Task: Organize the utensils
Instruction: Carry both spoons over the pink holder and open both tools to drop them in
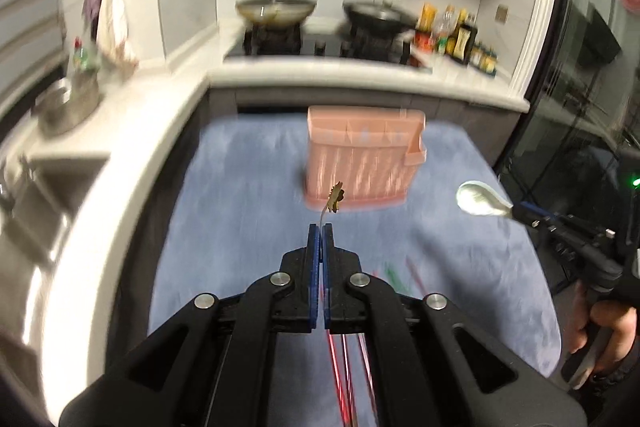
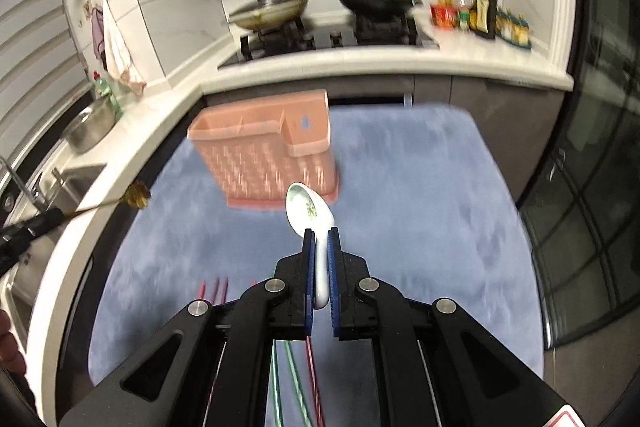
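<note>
The left gripper (image 1: 321, 227) is held level above the blue fleece mat (image 1: 240, 227), pointed toward the mat's far edge. Its blue-padded jaws are closed on the thin stem of a small metal utensil with a gold leaf-shaped end (image 1: 335, 195), which rises forward and slightly right from the fingertips; whether it is a fork or a spoon cannot be told through the blur. From the right wrist view the same utensil (image 2: 137, 195) is seen over the mat's left edge, beside the white countertop (image 2: 132, 147).

Further along, the pink slotted plastic utensil holder (image 2: 264, 155) stands upright near the far edge of the mat, left of centre, with a small side pocket on its right end. Its compartments appear empty, though motion blur softens them.

Nearer the front edge, thin red and green chopsticks (image 2: 296, 379) lie on the mat beneath both grippers.

The right gripper (image 2: 321, 233) is held above the mat's middle, aimed at the holder. Its jaws are clamped on the handle of a white ceramic soup spoon with a green pattern (image 2: 306, 209), the bowl projecting forward, just short of the holder's base. In the left wrist view this spoon (image 1: 478, 197) is seen over the mat's right edge, with the person's right hand (image 1: 604, 327) wrapped around the gripper's handle.
</note>
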`<state>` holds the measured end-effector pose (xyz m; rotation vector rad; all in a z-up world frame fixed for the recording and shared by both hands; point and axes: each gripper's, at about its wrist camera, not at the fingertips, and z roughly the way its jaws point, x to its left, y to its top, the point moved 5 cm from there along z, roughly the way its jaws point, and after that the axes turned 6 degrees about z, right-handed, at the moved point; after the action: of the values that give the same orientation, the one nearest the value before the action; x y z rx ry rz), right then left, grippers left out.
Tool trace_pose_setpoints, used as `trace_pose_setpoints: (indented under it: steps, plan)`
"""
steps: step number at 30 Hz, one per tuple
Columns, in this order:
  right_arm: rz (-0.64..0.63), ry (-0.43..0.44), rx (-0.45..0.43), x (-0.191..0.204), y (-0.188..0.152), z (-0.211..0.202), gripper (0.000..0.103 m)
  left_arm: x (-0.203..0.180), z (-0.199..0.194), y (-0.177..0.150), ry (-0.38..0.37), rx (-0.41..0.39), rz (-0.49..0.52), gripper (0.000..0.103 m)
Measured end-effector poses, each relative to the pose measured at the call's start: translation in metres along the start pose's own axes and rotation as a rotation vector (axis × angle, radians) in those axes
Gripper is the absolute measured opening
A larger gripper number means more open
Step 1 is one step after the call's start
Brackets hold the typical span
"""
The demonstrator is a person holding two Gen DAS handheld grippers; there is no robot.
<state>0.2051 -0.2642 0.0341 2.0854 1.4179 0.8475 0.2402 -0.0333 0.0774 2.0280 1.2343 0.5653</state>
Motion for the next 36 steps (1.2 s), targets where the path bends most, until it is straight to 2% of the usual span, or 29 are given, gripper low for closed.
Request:
trace_pose_setpoints:
  steps: [3,8,14,21,28,30,32,34,36]
  plan:
    - [-0.029,-0.006,-0.016,0.012,0.038,0.018,0.006,-0.002,0.009,0.037,0.02,-0.039,0.022,0.001]
    - [-0.068,-0.032,-0.001,0.025,0.078,0.051,0.006,-0.004,0.052,0.08,0.033,-0.011,0.039,0.001]
    - [-0.116,-0.064,0.049,0.033,0.095,0.094,0.006,-0.003,0.105,0.089,0.039,0.07,0.041,0.001]
    - [-0.102,-0.061,0.172,0.023,0.09,0.137,0.006,0.0,0.137,0.087,0.042,0.156,0.053,0.001]
    - [-0.047,-0.024,0.144,0.018,0.105,0.148,0.007,0.005,0.152,0.097,0.032,0.144,-0.013,0.003]
    - [-0.024,-0.004,0.117,0.018,0.11,0.146,0.009,0.007,0.15,0.1,0.037,0.099,-0.041,0.003]
    - [-0.007,0.008,0.097,0.017,0.114,0.142,0.011,0.01,0.147,0.101,0.036,0.081,-0.061,0.01]
    - [0.007,0.021,0.078,0.015,0.116,0.134,0.011,0.012,0.143,0.101,0.041,0.067,-0.075,0.026]
    - [0.019,0.03,0.067,0.012,0.115,0.127,0.014,0.015,0.136,0.101,0.059,0.046,-0.079,0.03]
